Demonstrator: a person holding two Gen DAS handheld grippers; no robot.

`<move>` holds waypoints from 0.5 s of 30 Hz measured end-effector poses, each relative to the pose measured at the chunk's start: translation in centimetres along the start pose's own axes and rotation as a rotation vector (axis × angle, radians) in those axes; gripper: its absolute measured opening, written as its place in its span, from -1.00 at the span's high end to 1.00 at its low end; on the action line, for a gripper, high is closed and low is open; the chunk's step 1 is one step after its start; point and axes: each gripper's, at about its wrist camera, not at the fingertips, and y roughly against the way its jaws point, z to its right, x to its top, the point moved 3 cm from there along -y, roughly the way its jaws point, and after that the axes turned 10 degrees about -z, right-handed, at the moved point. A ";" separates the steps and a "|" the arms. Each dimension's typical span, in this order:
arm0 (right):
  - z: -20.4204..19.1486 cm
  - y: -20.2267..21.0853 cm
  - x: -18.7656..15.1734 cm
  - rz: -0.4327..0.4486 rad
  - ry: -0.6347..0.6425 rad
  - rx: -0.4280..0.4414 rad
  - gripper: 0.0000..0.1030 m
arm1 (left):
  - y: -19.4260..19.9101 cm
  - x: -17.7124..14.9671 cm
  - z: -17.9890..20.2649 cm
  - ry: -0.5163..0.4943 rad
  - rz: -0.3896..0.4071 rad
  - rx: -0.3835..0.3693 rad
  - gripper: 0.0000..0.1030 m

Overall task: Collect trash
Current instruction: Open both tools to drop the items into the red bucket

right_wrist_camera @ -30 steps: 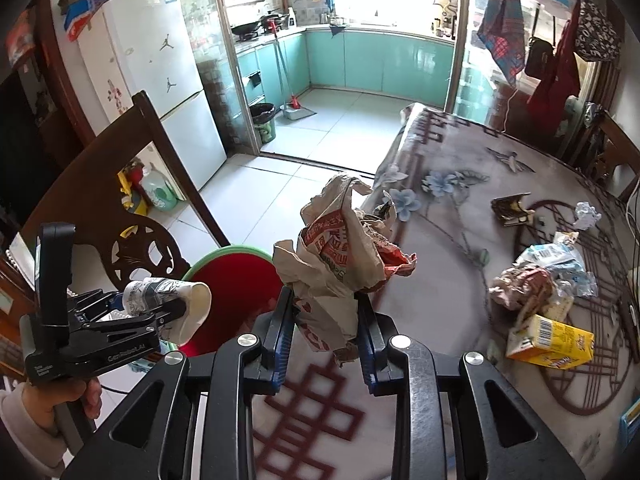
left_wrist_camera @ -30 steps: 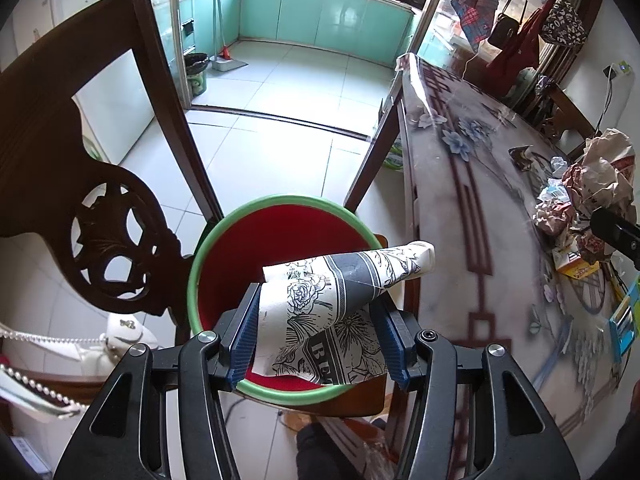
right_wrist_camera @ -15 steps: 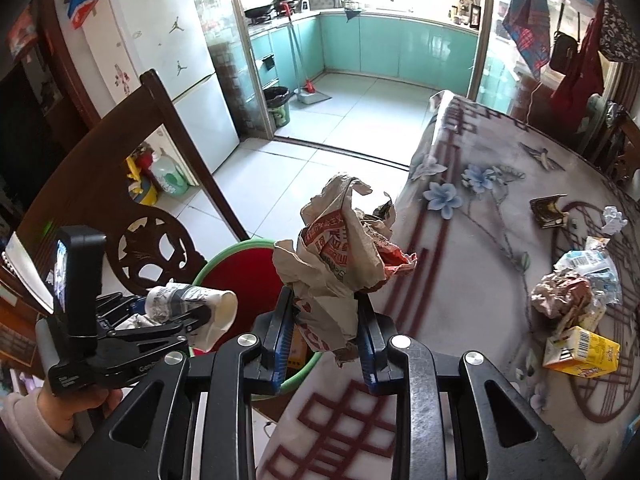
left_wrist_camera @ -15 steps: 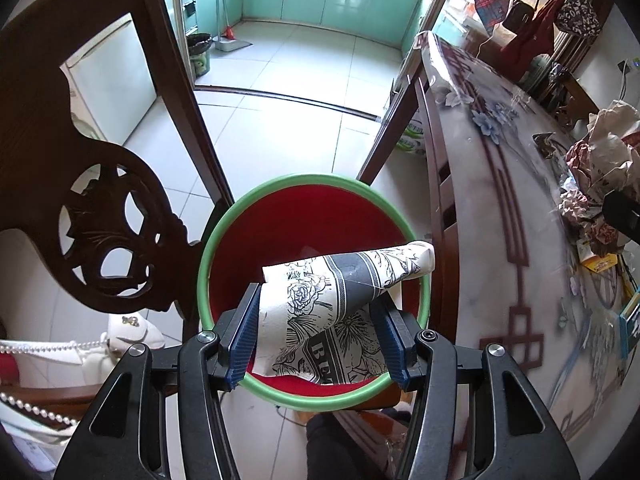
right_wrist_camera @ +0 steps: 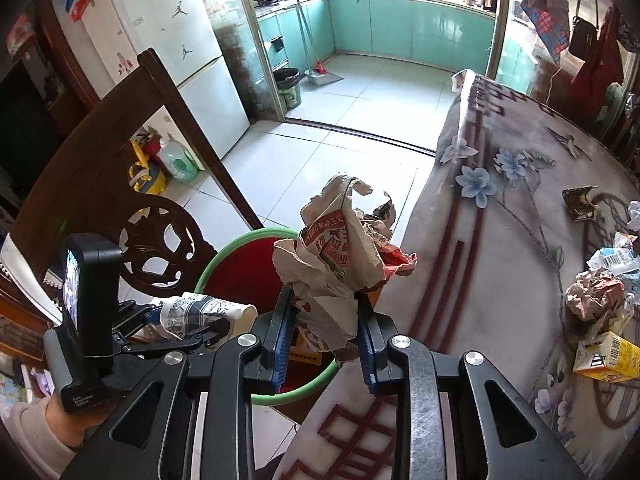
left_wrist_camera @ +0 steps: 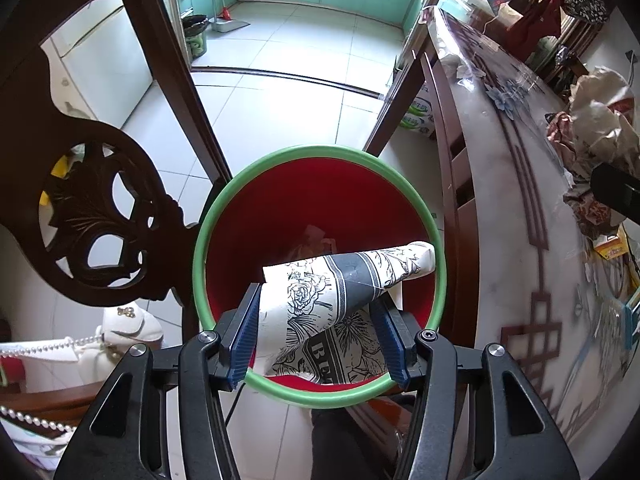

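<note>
A table (right_wrist_camera: 500,264) under a glossy floral cloth with dark red line patterns fills the right side; pale floor tiles (left_wrist_camera: 280,96) run to a kitchen with teal cabinets (right_wrist_camera: 400,28). A carved dark wooden chair (left_wrist_camera: 92,216) stands beside a round red bin (left_wrist_camera: 320,208) with a green rim, just off the table's near left edge. The left gripper (left_wrist_camera: 318,338) pinches a crushed paper cup (left_wrist_camera: 340,300) printed with black flowers, over the bin's mouth. The right gripper (right_wrist_camera: 324,340) pinches a crumpled brown paper bag (right_wrist_camera: 340,260) above the table's edge. More crumpled wrappers (right_wrist_camera: 596,294) and a yellow carton (right_wrist_camera: 606,356) lie near the table's right edge.
</note>
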 end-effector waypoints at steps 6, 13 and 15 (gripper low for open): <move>-0.2 -0.4 0.2 -0.003 0.002 0.025 0.47 | -0.1 0.1 -0.5 0.025 0.001 0.006 -0.02; -0.7 -0.7 0.6 0.004 0.023 0.035 0.43 | 0.1 0.0 -0.8 0.033 0.006 0.017 -0.03; -0.7 -0.7 0.6 0.007 0.023 0.034 0.29 | 0.2 0.0 -0.9 0.045 0.011 0.012 -0.04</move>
